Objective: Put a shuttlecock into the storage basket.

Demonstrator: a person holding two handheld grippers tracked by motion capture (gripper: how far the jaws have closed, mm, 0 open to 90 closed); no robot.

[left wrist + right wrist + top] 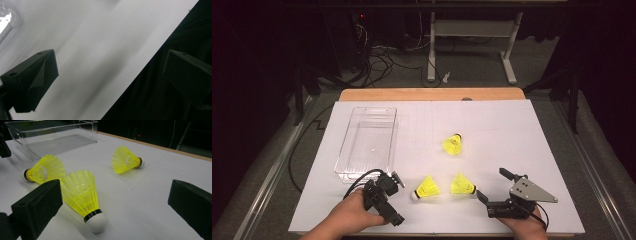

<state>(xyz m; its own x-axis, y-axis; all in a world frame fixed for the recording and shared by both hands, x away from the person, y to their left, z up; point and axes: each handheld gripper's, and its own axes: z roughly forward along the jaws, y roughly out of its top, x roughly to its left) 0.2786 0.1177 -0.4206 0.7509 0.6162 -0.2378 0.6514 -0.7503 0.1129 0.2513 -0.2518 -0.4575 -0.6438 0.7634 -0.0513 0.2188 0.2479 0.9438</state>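
The nearest shuttlecock [83, 195] lies on its side on the white table [512, 135], just ahead of the right gripper [113, 207], whose jaws stand wide apart and empty. It looks feather-light with a springy, easily crushed skirt, so the firm cork end [97, 222] is probably the best place to pinch.

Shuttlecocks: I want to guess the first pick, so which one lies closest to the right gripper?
The near right shuttlecock, cork toward the right gripper; the other two lie farther left and farther back.

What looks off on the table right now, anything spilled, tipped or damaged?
Nothing stands out. Three yellow shuttlecocks lie on their sides on the white sheet: one farther back, two near the grippers, none visibly crushed. The clear bin sits flat and empty. The left gripper and right gripper are open, holding nothing.
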